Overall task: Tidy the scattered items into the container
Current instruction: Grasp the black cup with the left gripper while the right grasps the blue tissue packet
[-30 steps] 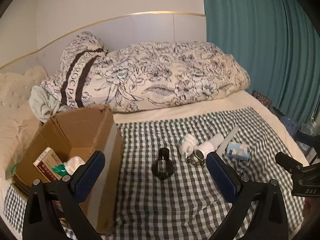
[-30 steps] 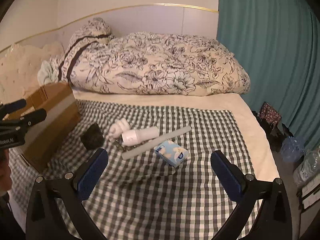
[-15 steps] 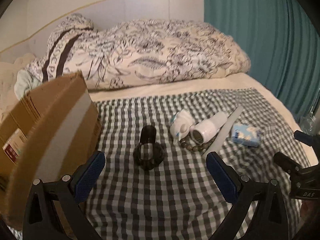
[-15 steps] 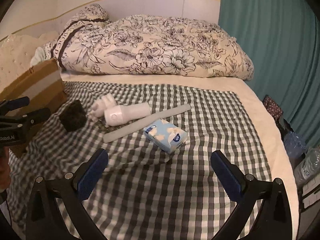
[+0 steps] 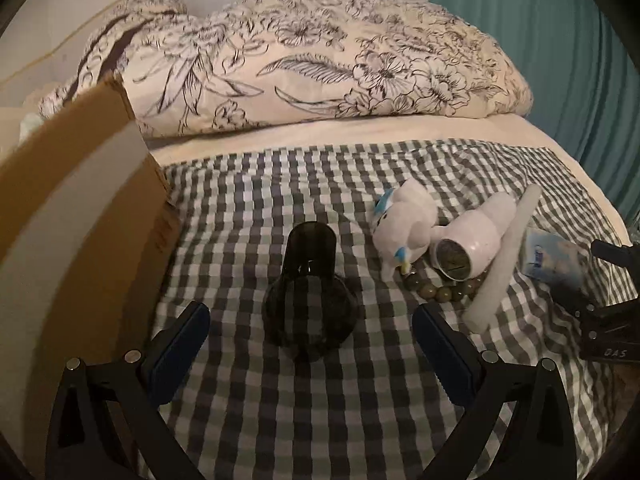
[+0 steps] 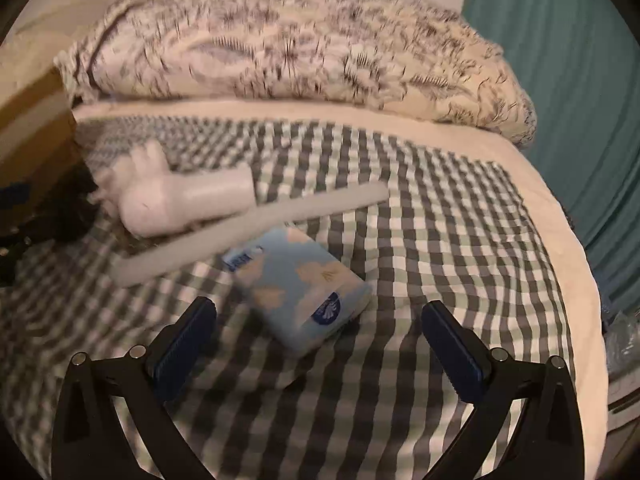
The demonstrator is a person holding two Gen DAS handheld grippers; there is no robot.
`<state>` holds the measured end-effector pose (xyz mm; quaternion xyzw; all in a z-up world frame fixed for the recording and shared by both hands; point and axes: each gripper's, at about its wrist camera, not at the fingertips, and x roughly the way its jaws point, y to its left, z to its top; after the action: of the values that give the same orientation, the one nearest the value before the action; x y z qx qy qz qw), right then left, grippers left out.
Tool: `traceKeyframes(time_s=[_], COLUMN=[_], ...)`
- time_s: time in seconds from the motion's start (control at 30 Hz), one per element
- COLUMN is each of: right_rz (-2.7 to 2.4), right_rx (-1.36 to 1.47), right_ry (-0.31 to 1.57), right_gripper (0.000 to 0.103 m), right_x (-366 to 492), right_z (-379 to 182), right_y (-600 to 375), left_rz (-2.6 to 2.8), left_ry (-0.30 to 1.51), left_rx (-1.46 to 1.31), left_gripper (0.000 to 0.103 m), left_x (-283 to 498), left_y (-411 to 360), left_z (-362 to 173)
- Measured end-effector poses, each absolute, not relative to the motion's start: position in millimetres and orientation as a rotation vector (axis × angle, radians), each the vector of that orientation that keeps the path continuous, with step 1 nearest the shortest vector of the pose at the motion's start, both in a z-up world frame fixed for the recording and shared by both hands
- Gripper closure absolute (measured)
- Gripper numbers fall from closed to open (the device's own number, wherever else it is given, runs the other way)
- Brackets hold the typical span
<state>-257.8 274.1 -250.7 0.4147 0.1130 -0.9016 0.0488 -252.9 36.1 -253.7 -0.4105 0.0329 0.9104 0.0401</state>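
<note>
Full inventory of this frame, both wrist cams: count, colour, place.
box: 1, brown cardboard, left edge of the bed.
cup: 1, dark see-through, on its side on the cloth, ahead of the left gripper.
plush: 1, white with blue trim, right of the cup.
bottle: 1, white, lying beside the plush.
beads: 1 string, olive, under the bottle's near end.
stick: 1, white, long, right of the bottle.
tissue pack: 1, light blue, ahead of the right gripper.
cloth: 1, grey-white check, over the bed.
duvet: 1, white floral, behind.
curtain: teal, right.
left gripper: jaws open, empty.
right gripper: jaws open, empty.
</note>
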Motion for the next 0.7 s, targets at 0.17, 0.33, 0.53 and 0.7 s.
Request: traceKeyframes(time_s=[0.17,0.33,0.53,0.7], right_rz=[-2.737,-2.709,-2.741,-2.762], right_rx=[1.229,1.219,1.161,1.093], right_ry=[0.418,0.496,0.548,0.654], right_gripper=[0.000,0.001,0.004,0.013], right_x=[-269,-279,-273,-265], right_z=[-255,-264,-275,-277], right_y=[264,248,243,230], left_rz=[2.786,2.774,2.766,2.783], left_ry=[0.085,0.065,0.062,0.101], left_rx=[-1.271,-1.282,-1.277,-1.242], left_gripper=[0.000,0.000,0.025,0.038], left_x=[-266,-274,-272,-268], left_y=[36,36,38,42], left_z=[-264,-276,-286,-286])
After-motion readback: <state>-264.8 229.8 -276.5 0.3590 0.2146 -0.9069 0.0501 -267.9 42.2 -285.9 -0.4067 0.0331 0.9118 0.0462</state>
